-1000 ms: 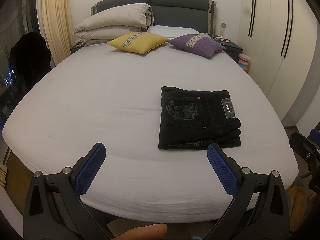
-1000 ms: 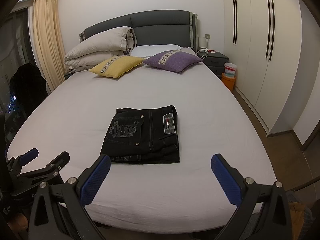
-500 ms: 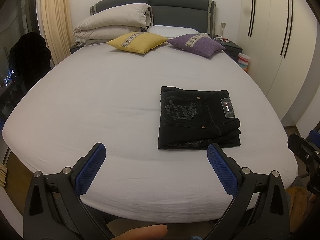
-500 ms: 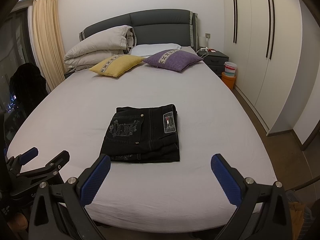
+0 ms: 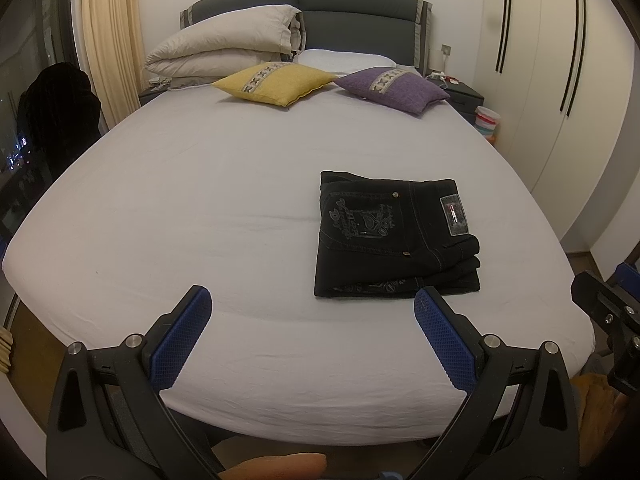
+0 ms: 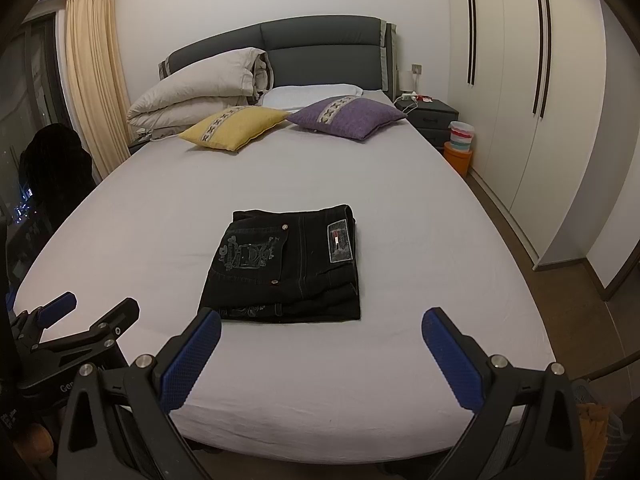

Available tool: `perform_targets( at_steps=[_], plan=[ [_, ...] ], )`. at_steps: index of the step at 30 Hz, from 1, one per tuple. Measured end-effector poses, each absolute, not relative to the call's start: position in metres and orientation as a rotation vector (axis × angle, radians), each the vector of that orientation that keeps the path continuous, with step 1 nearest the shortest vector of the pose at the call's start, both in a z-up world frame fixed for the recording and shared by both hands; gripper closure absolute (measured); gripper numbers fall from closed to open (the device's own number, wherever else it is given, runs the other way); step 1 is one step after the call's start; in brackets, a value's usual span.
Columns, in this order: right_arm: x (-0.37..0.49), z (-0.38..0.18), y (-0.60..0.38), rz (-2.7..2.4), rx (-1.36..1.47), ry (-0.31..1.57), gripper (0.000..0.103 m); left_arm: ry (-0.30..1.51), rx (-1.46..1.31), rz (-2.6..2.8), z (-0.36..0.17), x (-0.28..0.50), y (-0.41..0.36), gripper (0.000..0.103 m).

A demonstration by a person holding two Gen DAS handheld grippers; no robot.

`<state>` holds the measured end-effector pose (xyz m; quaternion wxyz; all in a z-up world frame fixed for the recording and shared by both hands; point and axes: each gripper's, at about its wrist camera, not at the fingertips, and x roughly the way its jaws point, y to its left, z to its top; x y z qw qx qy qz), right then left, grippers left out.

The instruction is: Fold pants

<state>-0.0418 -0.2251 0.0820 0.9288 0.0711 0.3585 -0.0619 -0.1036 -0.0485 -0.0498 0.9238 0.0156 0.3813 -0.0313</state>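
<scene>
Black jeans (image 5: 392, 236) lie folded into a compact rectangle on the white bed (image 5: 200, 200), back pocket embroidery and label up. They also show in the right wrist view (image 6: 286, 266). My left gripper (image 5: 312, 312) is open and empty, held above the foot of the bed, short of the jeans and to their left. My right gripper (image 6: 320, 334) is open and empty, held just short of the jeans' near edge. Each gripper appears at the edge of the other's view.
A yellow cushion (image 5: 276, 82), a purple cushion (image 5: 394, 88) and a folded duvet (image 5: 228, 50) lie at the headboard. A nightstand (image 6: 430, 118) and stacked tubs (image 6: 460, 146) stand on the right, beside white wardrobes (image 6: 520, 100). A dark chair (image 6: 52, 172) stands left.
Both grippers have drifted back and slightly up from the bed. The jeans have not moved.
</scene>
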Motion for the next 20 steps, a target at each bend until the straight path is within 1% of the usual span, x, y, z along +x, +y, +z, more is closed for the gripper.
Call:
perform_targets(
  at_steps=[20],
  plan=[
    [-0.0458,0.0796,-0.2276,-0.126,0.146,0.74,0.0,0.777,0.041,-0.063,-0.05,-0.1055,-0.0531,0.0]
  ],
)
